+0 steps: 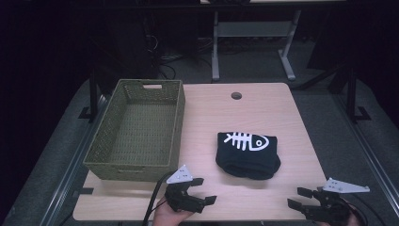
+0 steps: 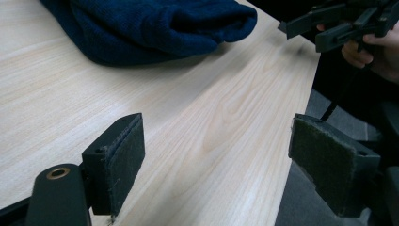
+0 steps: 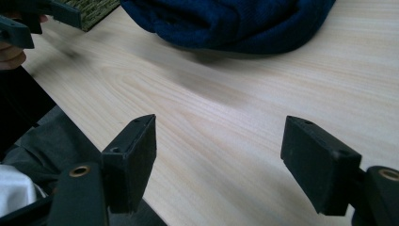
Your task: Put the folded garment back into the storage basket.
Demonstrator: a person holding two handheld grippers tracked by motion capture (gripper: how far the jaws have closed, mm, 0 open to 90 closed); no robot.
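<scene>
Nothing started: your left gripper [image 1: 203, 190] and right gripper [image 1: 297, 197] sit spread, empty (near edge); folded garment [image 1: 248, 155] untouched, basket [image 1: 109, 141] at its 9 o'clock bare.

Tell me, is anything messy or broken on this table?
Nothing stands out. The dark folded cloth with a fish-bone print lies neatly on the table, the woven basket sits upright and empty beside it, and both the left hand-held gripper and the right hand-held gripper hover open, holding nothing.
</scene>
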